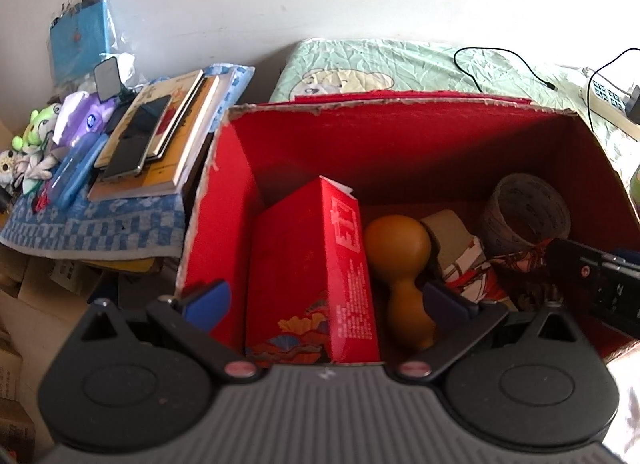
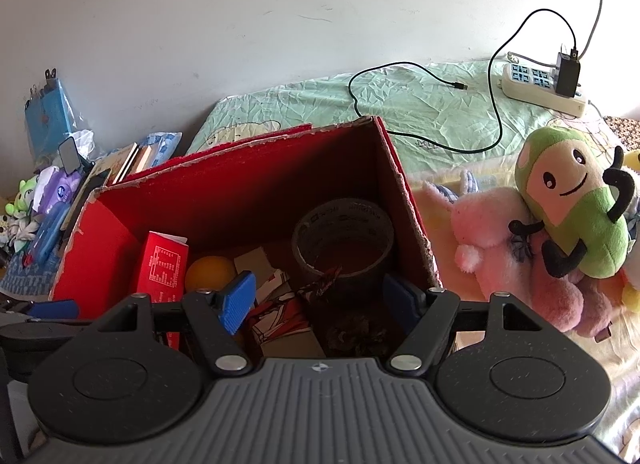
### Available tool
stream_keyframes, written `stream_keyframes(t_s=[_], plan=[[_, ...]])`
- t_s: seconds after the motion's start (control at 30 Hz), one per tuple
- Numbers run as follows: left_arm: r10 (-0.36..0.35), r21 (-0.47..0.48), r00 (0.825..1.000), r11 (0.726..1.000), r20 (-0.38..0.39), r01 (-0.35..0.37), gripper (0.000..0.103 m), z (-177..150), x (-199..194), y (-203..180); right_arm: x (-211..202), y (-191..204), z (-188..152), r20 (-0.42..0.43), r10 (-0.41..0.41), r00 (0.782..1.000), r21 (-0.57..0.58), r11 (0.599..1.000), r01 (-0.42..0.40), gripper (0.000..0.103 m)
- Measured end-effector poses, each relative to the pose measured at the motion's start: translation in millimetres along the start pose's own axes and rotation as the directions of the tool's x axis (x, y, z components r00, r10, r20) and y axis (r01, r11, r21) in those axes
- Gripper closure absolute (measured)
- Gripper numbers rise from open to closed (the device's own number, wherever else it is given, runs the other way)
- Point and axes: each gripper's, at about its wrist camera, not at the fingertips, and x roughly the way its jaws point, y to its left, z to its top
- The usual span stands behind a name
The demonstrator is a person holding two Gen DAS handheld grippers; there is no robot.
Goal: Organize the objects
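An open red cardboard box (image 1: 224,192) (image 2: 404,188) stands on the bed. Inside it are a tall red carton (image 1: 312,272) (image 2: 162,264), a tan gourd-shaped object (image 1: 400,260) (image 2: 210,270), a roll of tape (image 1: 524,212) (image 2: 344,236) and a printed card pack (image 1: 474,272) (image 2: 280,312). My left gripper (image 1: 326,298) hovers open over the box's near side, its blue pads straddling the carton and gourd without touching. My right gripper (image 2: 320,296) is open above the box in front of the tape, holding nothing. The right gripper's black body (image 1: 596,280) shows at the right of the left wrist view.
Books with a phone on top (image 1: 156,140) lie on a blue checked cloth (image 1: 96,224) left of the box, beside small plush toys (image 1: 36,136). Right of the box lie a pink plush (image 2: 504,240) and a green plush (image 2: 576,200). A power strip (image 2: 540,84) and black cable (image 2: 420,112) rest behind.
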Motion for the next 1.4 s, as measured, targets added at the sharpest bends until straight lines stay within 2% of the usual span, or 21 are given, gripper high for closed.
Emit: stream_keyframes(t_s=[0.93,1.4], plan=[[-0.022,-0.013,0.999,1.000,-0.031,0.022,0.001,-5,10,2,2,7,-2,-0.011,-0.030,0.999,-0.054,0.998,0.030,0.027],[-0.022,-0.002,0.999,1.000,-0.026,0.022,0.001,-4,10,0,2,5,-1,-0.014,-0.013,1.000,-0.036,0.999,0.012,0.024]])
